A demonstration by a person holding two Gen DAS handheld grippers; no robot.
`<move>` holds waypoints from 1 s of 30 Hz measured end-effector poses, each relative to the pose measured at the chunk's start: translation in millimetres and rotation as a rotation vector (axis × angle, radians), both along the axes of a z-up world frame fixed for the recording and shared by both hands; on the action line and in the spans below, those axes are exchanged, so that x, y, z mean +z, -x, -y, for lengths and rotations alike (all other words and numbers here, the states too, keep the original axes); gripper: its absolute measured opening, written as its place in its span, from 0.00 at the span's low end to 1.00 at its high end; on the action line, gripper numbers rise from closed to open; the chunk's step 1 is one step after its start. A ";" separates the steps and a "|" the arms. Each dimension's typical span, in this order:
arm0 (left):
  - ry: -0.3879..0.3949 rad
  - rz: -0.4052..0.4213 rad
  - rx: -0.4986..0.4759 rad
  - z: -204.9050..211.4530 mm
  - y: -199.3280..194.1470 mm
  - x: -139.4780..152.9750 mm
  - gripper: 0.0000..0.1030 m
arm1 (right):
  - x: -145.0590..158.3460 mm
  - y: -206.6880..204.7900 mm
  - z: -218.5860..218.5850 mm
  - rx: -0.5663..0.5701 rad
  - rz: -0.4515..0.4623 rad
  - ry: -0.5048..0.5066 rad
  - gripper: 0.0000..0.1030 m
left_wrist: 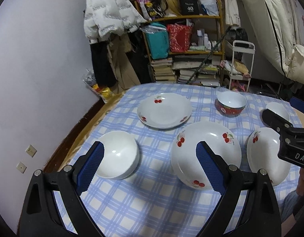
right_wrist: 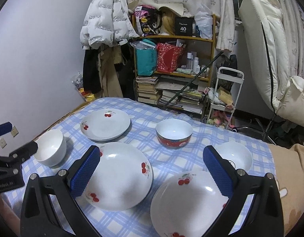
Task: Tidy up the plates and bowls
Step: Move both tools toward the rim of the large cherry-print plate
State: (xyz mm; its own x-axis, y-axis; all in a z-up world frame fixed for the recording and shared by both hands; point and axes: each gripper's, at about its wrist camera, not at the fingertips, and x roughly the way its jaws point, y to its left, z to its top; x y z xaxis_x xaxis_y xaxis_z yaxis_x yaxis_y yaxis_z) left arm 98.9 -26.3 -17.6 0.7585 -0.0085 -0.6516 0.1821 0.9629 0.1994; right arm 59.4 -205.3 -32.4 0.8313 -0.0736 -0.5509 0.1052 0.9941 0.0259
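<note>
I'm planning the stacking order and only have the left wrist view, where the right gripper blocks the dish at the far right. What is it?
Observer: A small white bowl, upright and empty.
Operator: Is the right gripper carrying anything?
Observer: No. The right gripper is open and empty, and one of its fingers overlaps the right-hand cherry plate in the picture.

Both the left claw (left_wrist: pixel 150 164) and the right claw (right_wrist: pixel 152 169) hover with fingers spread wide, holding nothing.
</note>
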 end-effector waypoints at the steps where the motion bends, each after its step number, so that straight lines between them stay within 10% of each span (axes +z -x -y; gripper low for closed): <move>1: 0.001 -0.010 -0.003 1.4 -3.6 -2.3 0.90 | -1.1 -4.2 1.2 -0.003 -0.006 -0.005 1.00; 30: 0.128 -0.400 0.021 18.3 -74.8 -121.8 0.90 | -94.2 -115.8 15.5 0.063 -0.287 -0.050 0.85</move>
